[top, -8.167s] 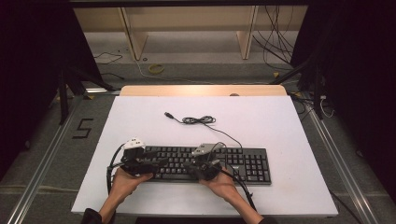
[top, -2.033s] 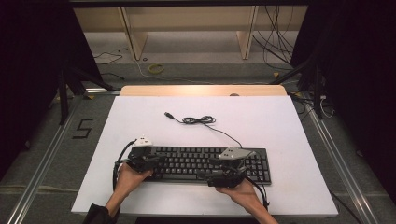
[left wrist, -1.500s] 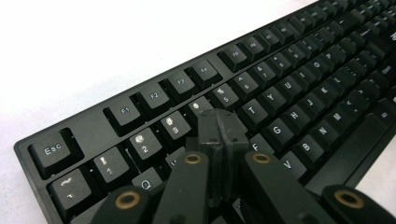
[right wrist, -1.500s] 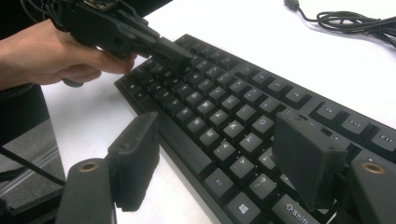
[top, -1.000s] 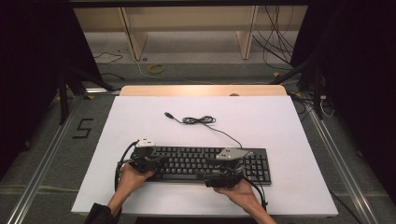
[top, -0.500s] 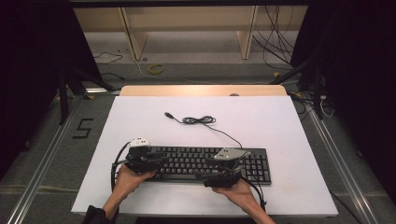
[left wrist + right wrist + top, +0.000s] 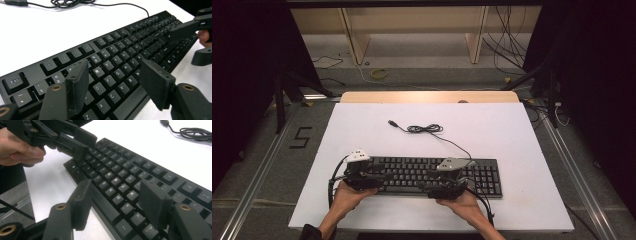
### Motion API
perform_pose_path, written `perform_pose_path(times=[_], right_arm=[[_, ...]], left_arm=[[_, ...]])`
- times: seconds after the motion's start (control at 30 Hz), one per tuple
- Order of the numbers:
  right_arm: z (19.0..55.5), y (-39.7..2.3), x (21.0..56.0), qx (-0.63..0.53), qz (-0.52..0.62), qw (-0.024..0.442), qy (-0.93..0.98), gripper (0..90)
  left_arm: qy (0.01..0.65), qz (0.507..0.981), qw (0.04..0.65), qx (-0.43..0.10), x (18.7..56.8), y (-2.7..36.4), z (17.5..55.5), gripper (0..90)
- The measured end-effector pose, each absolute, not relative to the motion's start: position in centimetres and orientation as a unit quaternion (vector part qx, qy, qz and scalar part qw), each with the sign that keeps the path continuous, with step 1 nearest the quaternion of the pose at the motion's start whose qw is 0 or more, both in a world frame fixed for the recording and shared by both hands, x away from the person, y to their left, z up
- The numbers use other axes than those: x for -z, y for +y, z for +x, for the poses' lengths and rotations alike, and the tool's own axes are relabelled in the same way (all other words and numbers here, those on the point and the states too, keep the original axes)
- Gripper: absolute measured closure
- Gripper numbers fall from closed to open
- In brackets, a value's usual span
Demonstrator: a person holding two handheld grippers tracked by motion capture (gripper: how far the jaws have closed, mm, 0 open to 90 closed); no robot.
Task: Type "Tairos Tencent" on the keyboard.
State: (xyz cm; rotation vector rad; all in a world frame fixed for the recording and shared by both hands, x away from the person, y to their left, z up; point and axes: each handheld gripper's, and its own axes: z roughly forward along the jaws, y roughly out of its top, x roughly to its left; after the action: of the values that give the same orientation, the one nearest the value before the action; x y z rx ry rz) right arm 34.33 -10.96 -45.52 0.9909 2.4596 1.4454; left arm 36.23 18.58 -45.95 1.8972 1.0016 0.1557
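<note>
White rectangular table top [image 7: 522,150]. Black full-size plastic keyboard [image 7: 484,172] at 6 o'clock on it, lying flat, near the front edge. Thin black cable [image 7: 424,129] coiled at 12 o'clock from the keyboard. Left gripper [image 7: 113,82] over the keyboard's 9 o'clock end, jaws spread, just opening, nothing pinched. Right gripper [image 7: 113,200] over the middle keys, jaws apart, just narrowing, nothing pinched.
</note>
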Motion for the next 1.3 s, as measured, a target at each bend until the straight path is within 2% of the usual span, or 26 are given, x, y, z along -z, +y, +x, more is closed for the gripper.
perform_pose_path(times=[0.5, 0.83, 1.13, 1.3], right_arm=[[35.0, -9.7, 45.7, -0.472, 0.321, 0.053, 0.819, 59.1], [35.5, -9.2, 46.0, -0.464, 0.314, 0.051, 0.827, 71.4], [36.0, -8.5, 46.4, -0.456, 0.317, 0.052, 0.83, 83.6], [36.2, -8.0, 46.6, -0.452, 0.315, 0.049, 0.833, 86.9]], left_arm=[[0.406, 0.77, 0.486, -0.07, 45.7, 18.8, 35.5, 34.4], [0.399, 0.77, 0.492, -0.073, 45.6, 18.9, 35.0, 30.9], [0.4, 0.765, 0.498, -0.077, 45.7, 19.0, 34.5, 30.7], [0.398, 0.766, 0.498, -0.078, 45.7, 19.1, 34.4, 30.7]])
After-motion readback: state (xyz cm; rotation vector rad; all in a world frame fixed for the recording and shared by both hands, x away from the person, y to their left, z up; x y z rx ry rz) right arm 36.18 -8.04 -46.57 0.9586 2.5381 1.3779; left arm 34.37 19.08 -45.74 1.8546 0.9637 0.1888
